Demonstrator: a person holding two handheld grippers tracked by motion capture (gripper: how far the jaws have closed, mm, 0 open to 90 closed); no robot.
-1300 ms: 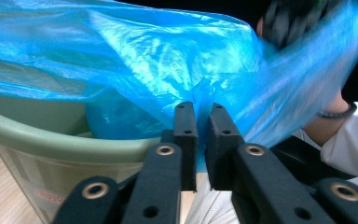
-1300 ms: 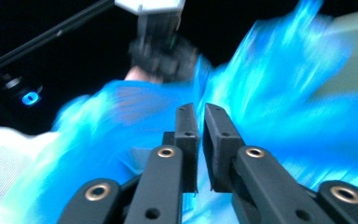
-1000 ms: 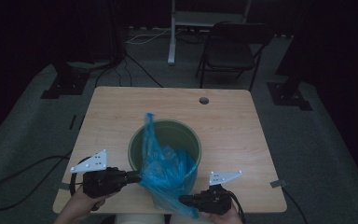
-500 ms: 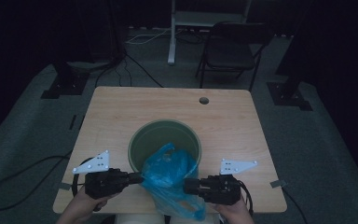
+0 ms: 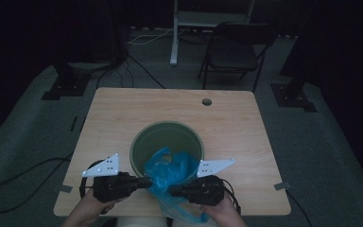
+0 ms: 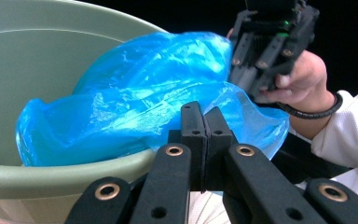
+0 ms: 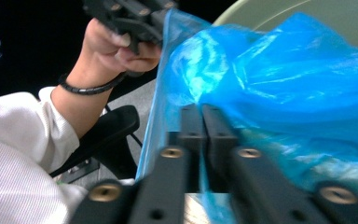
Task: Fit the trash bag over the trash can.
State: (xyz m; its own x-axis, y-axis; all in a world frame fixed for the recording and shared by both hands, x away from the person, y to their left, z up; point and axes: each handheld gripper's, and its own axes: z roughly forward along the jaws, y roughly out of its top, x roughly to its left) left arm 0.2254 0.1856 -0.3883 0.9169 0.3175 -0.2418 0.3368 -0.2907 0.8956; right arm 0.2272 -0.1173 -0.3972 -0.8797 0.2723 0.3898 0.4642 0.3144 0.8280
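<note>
A green round bin (image 5: 139,142) stands near the front of the wooden table (image 5: 123,113). A crumpled blue plastic bag (image 5: 170,168) lies over the bin's near rim and hangs down past the table's front edge. My left gripper (image 5: 146,181) is shut on the bag's left edge, just outside the rim. My right gripper (image 5: 172,190) is shut on the bag's right side. In the left gripper view the bag (image 6: 135,102) bulges over the bin's rim (image 6: 74,168) beyond the closed jaws. In the right gripper view the bag (image 7: 279,79) drapes around the closed jaws.
A small round hole (image 5: 206,101) sits at the table's far right. A folding chair (image 5: 236,52) and a white post (image 5: 175,33) stand on the floor behind the table. Cables (image 5: 23,170) trail on the floor at the left.
The bag, raised high over the bin a second ago, has dropped onto the bin's near rim. My right gripper has moved up and in toward the left one.
</note>
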